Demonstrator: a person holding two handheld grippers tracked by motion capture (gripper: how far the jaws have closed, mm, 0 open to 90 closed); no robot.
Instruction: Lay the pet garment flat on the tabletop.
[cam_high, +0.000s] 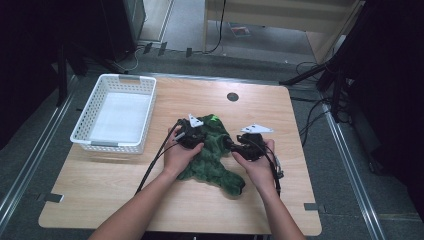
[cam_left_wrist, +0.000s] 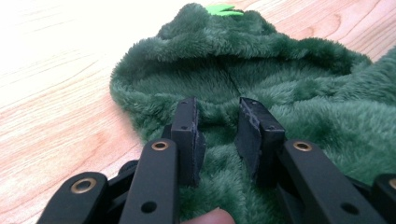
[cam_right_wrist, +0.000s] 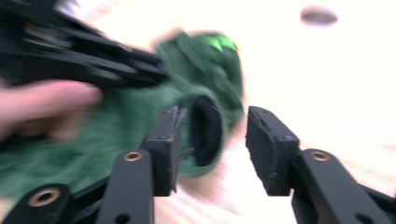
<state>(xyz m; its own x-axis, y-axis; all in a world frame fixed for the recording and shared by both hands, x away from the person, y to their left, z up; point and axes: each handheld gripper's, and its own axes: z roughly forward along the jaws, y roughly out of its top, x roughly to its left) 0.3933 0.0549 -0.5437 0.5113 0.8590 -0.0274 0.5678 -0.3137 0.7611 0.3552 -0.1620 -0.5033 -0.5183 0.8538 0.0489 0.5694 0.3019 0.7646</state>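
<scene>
Green fleece garment (cam_high: 212, 155), fuzzy and hooded with a small bright green patch at its top, lies crumpled on the light wooden table (cam_high: 100, 185), a little right of the middle and closer to the near edge than the far one. A sleeve or leg of it trails toward the near right corner.

The left gripper (cam_high: 192, 136) rests on the garment's left side, held in the person's left hand (cam_high: 177, 155). In the left gripper view its black jaws stand a little apart, pressed down into the pile just below the hood opening, with a ridge of fleece (cam_left_wrist: 219, 140) between them; whether they actually pinch that ridge is hard to say.

The right gripper (cam_high: 235, 146) sits at the garment's right edge in the person's right hand (cam_high: 257, 167). The right gripper view is blurred, but its jaws are clearly wide apart, with a dark cuff opening (cam_right_wrist: 205, 130) of the garment just beside the left jaw and bare tabletop between the two; nothing is clamped.

A white plastic lattice basket (cam_high: 82, 127) stands by the far left corner of the table, well apart from the garment. A small dark round grommet (cam_high: 232, 97) is set in the tabletop near the far edge, beyond the garment.
</scene>
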